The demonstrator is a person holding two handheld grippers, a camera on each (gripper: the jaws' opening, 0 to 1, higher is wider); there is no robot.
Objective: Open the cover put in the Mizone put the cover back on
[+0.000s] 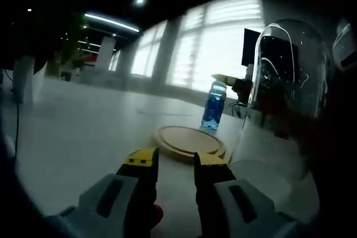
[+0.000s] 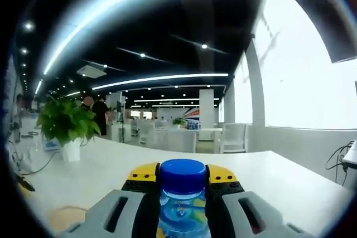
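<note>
Where the right gripper [image 2: 179, 185] fills the low centre of its view, the jaws are closed around a blue-capped bottle [image 2: 182, 204], pinching it just under the cap. A potted plant [image 2: 66, 126] stands on the white table [image 2: 279, 185] to the left. In the left gripper view, the left gripper [image 1: 175, 163] has its jaws spread, nothing between them. Ahead lies a round wooden board [image 1: 187, 142]; the bottle [image 1: 213, 104] stands beyond it, a clear dome cover [image 1: 281, 93] upright at right.
</note>
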